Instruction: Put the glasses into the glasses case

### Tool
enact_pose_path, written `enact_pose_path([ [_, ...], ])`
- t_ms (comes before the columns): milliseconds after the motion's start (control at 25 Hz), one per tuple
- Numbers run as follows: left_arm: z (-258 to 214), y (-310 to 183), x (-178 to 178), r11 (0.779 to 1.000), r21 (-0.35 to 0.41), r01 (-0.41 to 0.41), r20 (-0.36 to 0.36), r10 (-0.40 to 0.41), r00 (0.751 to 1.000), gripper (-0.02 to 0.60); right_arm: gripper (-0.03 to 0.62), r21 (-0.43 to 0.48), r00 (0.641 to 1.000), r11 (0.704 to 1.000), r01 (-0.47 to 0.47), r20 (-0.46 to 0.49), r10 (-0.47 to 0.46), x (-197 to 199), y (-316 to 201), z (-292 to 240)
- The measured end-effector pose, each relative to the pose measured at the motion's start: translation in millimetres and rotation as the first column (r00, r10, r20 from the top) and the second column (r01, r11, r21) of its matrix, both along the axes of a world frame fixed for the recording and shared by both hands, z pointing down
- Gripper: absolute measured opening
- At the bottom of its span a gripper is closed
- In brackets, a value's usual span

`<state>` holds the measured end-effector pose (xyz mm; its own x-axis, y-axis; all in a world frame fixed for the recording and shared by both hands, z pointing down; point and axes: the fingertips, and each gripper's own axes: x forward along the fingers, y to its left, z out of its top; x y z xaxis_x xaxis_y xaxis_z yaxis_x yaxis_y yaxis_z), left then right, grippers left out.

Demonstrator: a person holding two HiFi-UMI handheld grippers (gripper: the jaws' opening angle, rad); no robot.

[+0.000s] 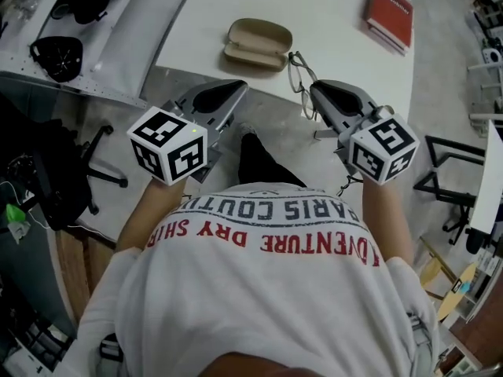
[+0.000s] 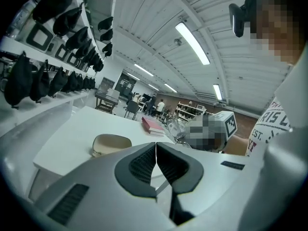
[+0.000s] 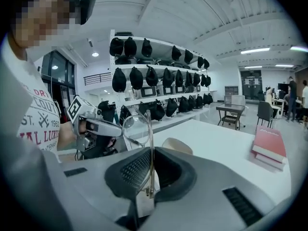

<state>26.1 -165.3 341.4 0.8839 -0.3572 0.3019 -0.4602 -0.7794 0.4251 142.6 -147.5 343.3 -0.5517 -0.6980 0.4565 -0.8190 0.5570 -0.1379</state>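
Note:
A closed tan glasses case (image 1: 258,44) lies near the front edge of the white table (image 1: 338,22). My right gripper (image 1: 316,89) is shut on the thin-framed glasses (image 1: 301,75), which stick out over the table edge just right of the case. In the right gripper view a clear lens (image 3: 137,129) stands upright from the closed jaws (image 3: 149,153), with the case (image 3: 177,145) behind it. My left gripper (image 1: 234,91) hovers at the table edge below the case, shut and empty. Its pads (image 2: 144,165) meet in the left gripper view, with the case (image 2: 111,144) ahead on the left.
A red book (image 1: 391,14) lies at the table's far right, also visible in the right gripper view (image 3: 269,148). Shelves with black caps (image 1: 56,55) run along the left. An office chair base (image 1: 102,163) stands on the floor at the left.

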Motion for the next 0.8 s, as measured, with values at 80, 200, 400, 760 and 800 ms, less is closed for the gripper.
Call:
enact_pose_path([
  [80, 4.8, -11.0, -1.2, 1.0, -0.013, 0.016, 0.014, -0.015, 1.0, 0.028, 0.035, -0.009, 1.0, 1.0, 0.02, 0.0, -0.02, 0.3, -14.6, 3.8],
  [200, 8.3, -30.5, 1.1, 0.999, -0.029, 0.038, 0.028, -0.038, 0.999, 0.028, 0.035, -0.019, 0.999, 0.998, 0.051, 0.001, -0.051, 2.7, -38.4, 7.2],
  [400, 10.3, -67.0, 2.3, 0.997, -0.045, 0.07, 0.045, -0.068, 0.997, 0.028, 0.036, -0.049, 0.996, 0.995, 0.093, -0.002, -0.093, 5.7, -76.4, 17.6],
  [760, 26.6, -108.6, -8.9, 0.988, -0.079, 0.134, 0.094, -0.126, 0.987, 0.028, 0.035, -0.079, 0.982, 0.981, 0.176, -0.061, -0.181, -9.5, -133.2, 46.1],
  [800, 29.1, -111.0, -8.8, 0.987, -0.084, 0.138, 0.099, -0.13, 0.987, 0.028, 0.035, -0.083, 0.979, 0.979, 0.186, -0.068, -0.192, -11.3, -136.5, 49.9],
])
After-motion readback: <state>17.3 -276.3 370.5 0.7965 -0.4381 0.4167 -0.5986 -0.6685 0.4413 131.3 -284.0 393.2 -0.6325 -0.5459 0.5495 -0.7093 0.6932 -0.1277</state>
